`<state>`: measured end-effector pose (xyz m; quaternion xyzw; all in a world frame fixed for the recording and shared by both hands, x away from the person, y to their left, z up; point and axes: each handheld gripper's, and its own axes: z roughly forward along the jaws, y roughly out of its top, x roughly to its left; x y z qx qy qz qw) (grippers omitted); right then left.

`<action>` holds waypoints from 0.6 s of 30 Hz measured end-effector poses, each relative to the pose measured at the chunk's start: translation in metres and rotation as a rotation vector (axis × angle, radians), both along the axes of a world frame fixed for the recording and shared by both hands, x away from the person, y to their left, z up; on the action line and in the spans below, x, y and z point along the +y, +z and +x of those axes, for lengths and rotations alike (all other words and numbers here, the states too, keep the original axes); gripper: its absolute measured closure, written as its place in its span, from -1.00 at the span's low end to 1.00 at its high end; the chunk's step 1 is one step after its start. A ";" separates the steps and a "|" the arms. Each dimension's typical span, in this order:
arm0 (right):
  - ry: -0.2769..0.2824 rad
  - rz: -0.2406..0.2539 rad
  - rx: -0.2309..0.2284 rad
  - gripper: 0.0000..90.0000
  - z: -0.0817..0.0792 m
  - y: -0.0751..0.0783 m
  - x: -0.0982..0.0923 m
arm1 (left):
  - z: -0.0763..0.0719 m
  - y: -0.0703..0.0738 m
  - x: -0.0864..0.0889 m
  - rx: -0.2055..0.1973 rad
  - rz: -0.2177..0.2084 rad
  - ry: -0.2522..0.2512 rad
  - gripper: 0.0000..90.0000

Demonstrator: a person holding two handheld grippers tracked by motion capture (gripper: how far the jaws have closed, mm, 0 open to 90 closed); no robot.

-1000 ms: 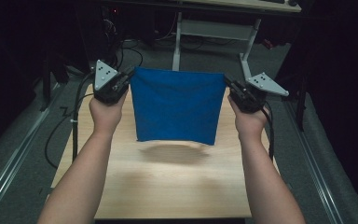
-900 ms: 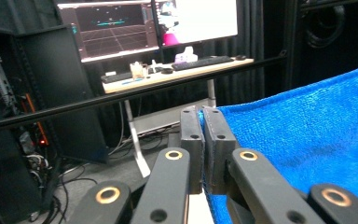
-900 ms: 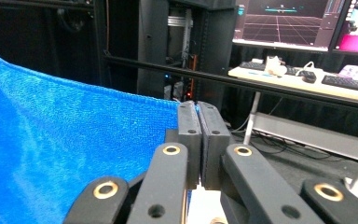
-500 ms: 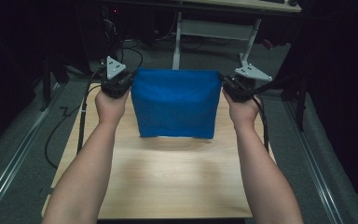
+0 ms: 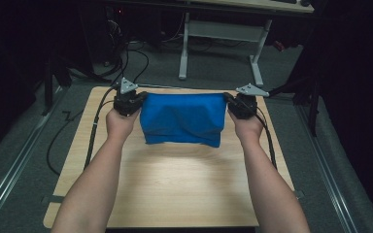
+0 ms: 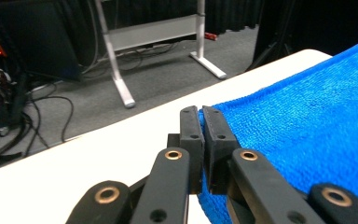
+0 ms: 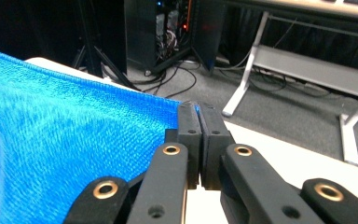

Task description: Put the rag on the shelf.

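A blue towel (image 5: 182, 119) hangs stretched between my two grippers over the far half of the wooden table (image 5: 175, 189). My left gripper (image 5: 137, 100) is shut on the towel's upper left corner, and my right gripper (image 5: 229, 100) is shut on its upper right corner. In the left gripper view the black jaws (image 6: 202, 135) pinch the edge of the blue towel (image 6: 307, 126), which spreads to the right. From the right gripper view the jaws (image 7: 198, 135) clamp the corner of the blue towel (image 7: 60, 154), which spreads to the left. Its lower edge sags near the tabletop.
Black cables (image 5: 97, 121) trail from both grippers along the table's sides. A white metal desk frame (image 5: 221, 46) stands on the grey floor beyond the far edge. Dark equipment and cables (image 7: 168, 28) sit behind.
Both grippers have moved away from the person and lower, carrying the towel toward the table's far edge. The towel's lower part has come down close to the tabletop.
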<state>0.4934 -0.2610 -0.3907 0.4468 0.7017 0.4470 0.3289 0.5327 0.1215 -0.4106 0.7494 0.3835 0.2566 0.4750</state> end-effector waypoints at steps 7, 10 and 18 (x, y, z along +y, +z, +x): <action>-0.014 0.013 0.060 0.99 -0.002 -0.025 -0.007 | -0.003 -0.020 -0.004 0.043 -0.009 -0.023 0.95; -0.009 0.022 0.082 0.99 -0.003 -0.036 -0.006 | -0.006 -0.036 -0.003 0.074 -0.017 -0.028 0.95; 0.023 0.038 0.125 0.99 -0.006 -0.058 0.001 | -0.012 -0.058 -0.004 0.104 -0.021 -0.036 0.95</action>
